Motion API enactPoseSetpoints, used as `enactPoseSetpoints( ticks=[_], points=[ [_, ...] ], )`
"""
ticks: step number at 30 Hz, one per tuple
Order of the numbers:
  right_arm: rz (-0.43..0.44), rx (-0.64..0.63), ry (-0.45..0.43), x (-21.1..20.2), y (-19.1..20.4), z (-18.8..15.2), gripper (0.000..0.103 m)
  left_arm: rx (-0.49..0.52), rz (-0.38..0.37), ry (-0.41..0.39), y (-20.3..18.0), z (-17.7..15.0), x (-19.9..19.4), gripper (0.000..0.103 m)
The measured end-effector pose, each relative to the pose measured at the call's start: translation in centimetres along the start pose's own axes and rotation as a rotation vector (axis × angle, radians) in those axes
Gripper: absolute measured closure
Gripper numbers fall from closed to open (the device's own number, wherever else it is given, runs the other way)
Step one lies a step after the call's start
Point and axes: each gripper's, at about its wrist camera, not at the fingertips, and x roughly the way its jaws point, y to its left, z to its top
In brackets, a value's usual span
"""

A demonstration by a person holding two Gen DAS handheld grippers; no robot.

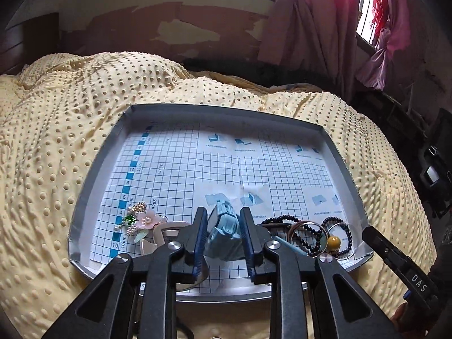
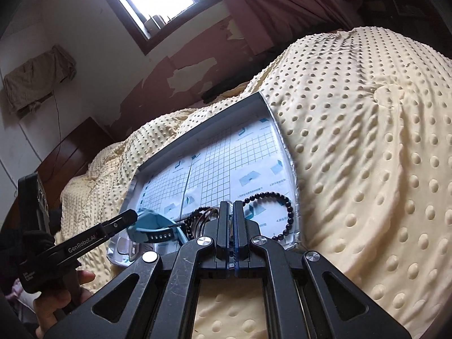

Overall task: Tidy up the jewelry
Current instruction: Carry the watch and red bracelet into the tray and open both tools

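I see a pale blue watch (image 1: 224, 231) with a perforated strap at the near edge of the tray (image 1: 93, 175), clamped in my left gripper (image 1: 223, 226). My right gripper (image 2: 233, 212), tilted over the tray's near right corner, is pressed closed above black bead bracelets (image 2: 282, 212). A floral brooch (image 1: 141, 220) lies left of the watch.

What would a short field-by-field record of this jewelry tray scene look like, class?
Surface: metal tray with grid paper, on a bumpy yellow blanket
Left gripper: shut on a light blue watch
Right gripper: shut, above the bracelets
Near left corner: flower brooch
Near right corner: black bead bracelets, metal rings
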Motion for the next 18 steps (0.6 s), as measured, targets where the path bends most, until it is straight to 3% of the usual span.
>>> enactPoseSetpoints(
  ticks=[2, 3, 4, 5, 7, 10, 11, 13, 18],
  points=[
    [-0.006, -0.003, -0.009, -0.3, 0.0, 0.1, 0.099, -0.01, -0.008, -0.015, 0.0, 0.0, -0.5, 0.059],
    [-0.005, -0.004, -0.014, -0.5, 0.0, 0.2, 0.097, -0.017, -0.012, -0.028, 0.1, 0.0, -0.9, 0.041],
    [-0.001, -0.004, -0.019, -0.7, 0.0, 0.3, 0.091, -0.025, -0.018, -0.043, 0.2, 0.0, -1.4, 0.03],
    [-0.002, -0.004, -0.024, -0.9, 0.1, 0.4, 0.086, -0.034, -0.028, -0.062, 0.4, -0.1, -1.9, 0.028],
    [-0.006, -0.014, -0.045, -1.5, 0.3, 0.5, 0.061, -0.043, -0.034, -0.087, 0.6, -0.2, -2.9, 0.023],
    [-0.014, -0.053, -0.073, -2.6, 1.1, 0.6, 0.056, -0.055, -0.039, -0.137, 1.2, -0.7, -4.7, 0.004],
    [-0.021, -0.072, -0.081, -3.0, 1.5, 0.6, 0.052, -0.057, -0.05, -0.159, 1.5, -0.9, -5.5, 0.002],
    [-0.033, -0.111, -0.109, -4.0, 2.4, 0.4, 0.032, -0.054, -0.052, -0.196, 1.9, -1.5, -7.0, 0.0],
    [-0.036, -0.209, -0.175, -6.9, 4.9, -0.6, 0.018, -0.021, -0.021, -0.27, 2.9, -3.3, -10.9, 0.0]
  ],
)
